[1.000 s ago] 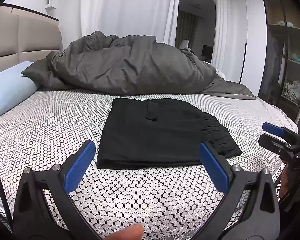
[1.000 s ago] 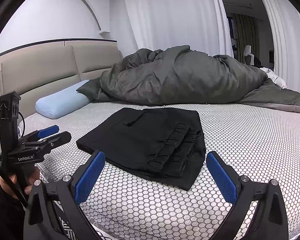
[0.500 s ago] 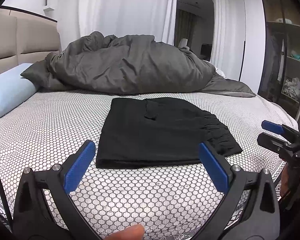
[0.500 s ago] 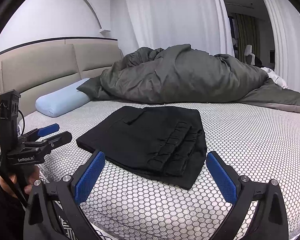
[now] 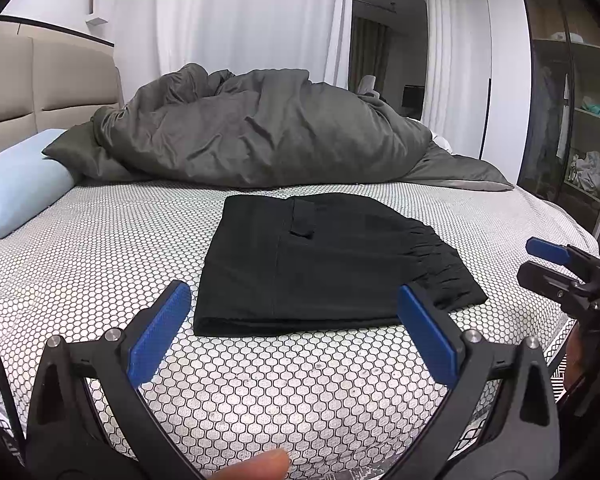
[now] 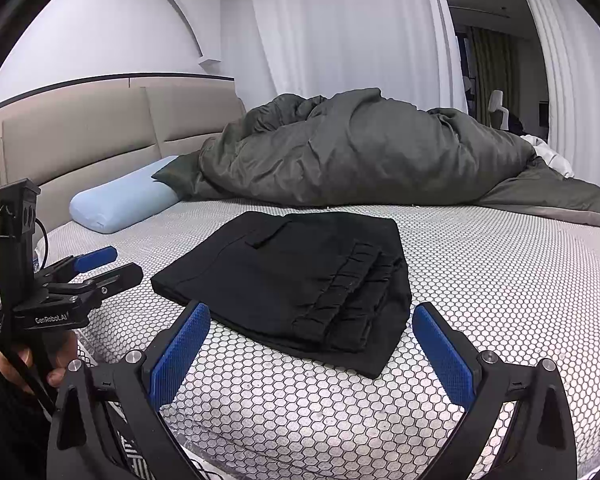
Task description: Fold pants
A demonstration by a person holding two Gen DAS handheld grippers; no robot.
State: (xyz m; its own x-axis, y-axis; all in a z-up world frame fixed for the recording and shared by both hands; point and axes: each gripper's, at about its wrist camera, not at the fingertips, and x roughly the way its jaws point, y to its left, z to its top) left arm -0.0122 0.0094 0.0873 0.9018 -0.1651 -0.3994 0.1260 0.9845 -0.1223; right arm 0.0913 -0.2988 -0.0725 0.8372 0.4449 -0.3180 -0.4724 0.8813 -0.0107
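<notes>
The black pants [image 5: 324,264] lie on the bed [image 5: 100,256], already in a compact rectangle, the gathered waistband on my right side, well short of the heaped grey duvet [image 5: 260,140] behind. My left tongs [image 5: 294,328] hover just before the near folded edge, spread wide and holding nothing; my right tongs [image 6: 310,344] hang over the near corner by the waistband, likewise wide apart and empty. I judge the folding nearly finished (perhaps wholly). If one more fold is wanted, I should pinch all layers at each near corner, lift both sides evenly, and lay them over without dragging the stack across the bed.
</notes>
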